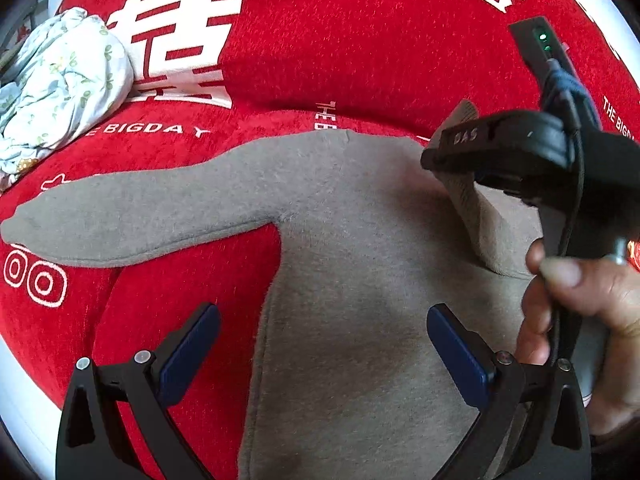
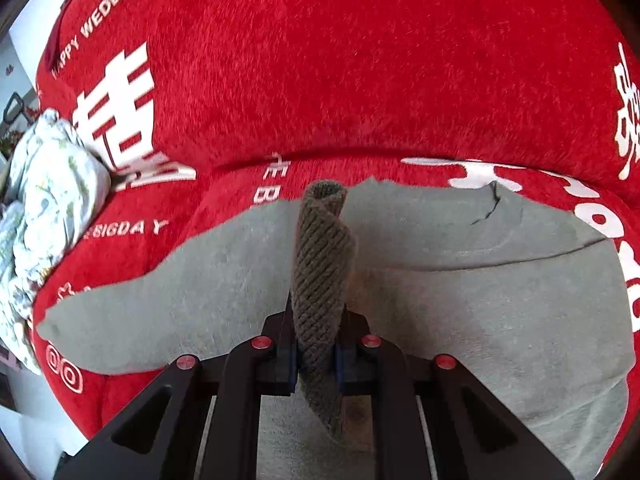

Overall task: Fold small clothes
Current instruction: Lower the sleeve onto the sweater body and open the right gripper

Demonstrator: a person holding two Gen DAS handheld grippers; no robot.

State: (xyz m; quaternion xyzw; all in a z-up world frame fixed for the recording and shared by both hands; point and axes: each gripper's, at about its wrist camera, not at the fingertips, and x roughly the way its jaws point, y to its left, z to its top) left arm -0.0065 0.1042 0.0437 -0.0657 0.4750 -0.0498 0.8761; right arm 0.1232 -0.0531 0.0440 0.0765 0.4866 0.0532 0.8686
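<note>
Red printed cover is carrying the grey top near its front edge. Your right gripper is clenching the cuff, lifting it for folding; your left gripper is hovering released.

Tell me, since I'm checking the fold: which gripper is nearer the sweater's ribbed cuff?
Right. The right gripper is shut on the ribbed cuff; the left gripper hovers open over the sweater's body, apart from it.

Your right gripper, bottom centre of the frame, is clamped on the ribbed cuff of a grey sweater spread across a red blanket with white lettering. A floral cloth lies bunched at the left edge.
</note>
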